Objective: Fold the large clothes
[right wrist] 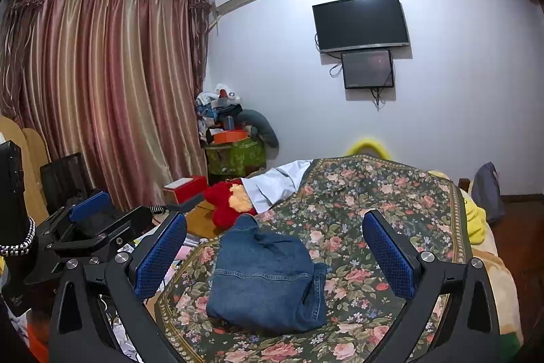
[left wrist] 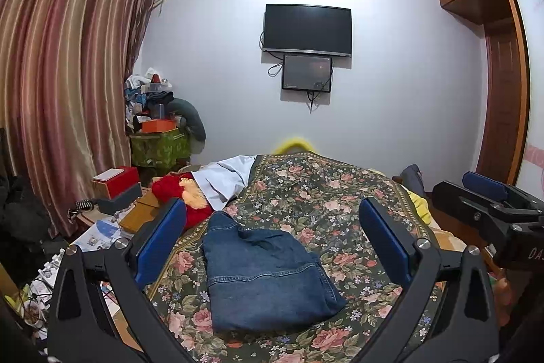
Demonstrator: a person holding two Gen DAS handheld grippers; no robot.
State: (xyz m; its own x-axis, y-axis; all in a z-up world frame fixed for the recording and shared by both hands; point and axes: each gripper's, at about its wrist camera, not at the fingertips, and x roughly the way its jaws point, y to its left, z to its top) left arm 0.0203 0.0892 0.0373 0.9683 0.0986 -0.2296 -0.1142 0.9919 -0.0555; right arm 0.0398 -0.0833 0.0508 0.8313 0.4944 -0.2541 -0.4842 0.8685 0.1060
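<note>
The denim garment [left wrist: 268, 274] is lying folded into a compact bundle on the floral bedspread [left wrist: 326, 193], near its close edge, and nothing is touching it. I am holding my left gripper [left wrist: 272, 227] above it with the blue pads [left wrist: 159, 240] spread wide, gripping nothing. My right gripper [right wrist: 275, 233] is hovering beside it, its fingers likewise standing apart and empty. Beyond the bundle, a red plush toy [left wrist: 176, 193] and a pale cloth [left wrist: 227, 179] are sitting at the bedspread's left side, a television [left wrist: 307, 29] is hanging on the wall, and striped curtains [left wrist: 61, 73] are covering the left.
</note>
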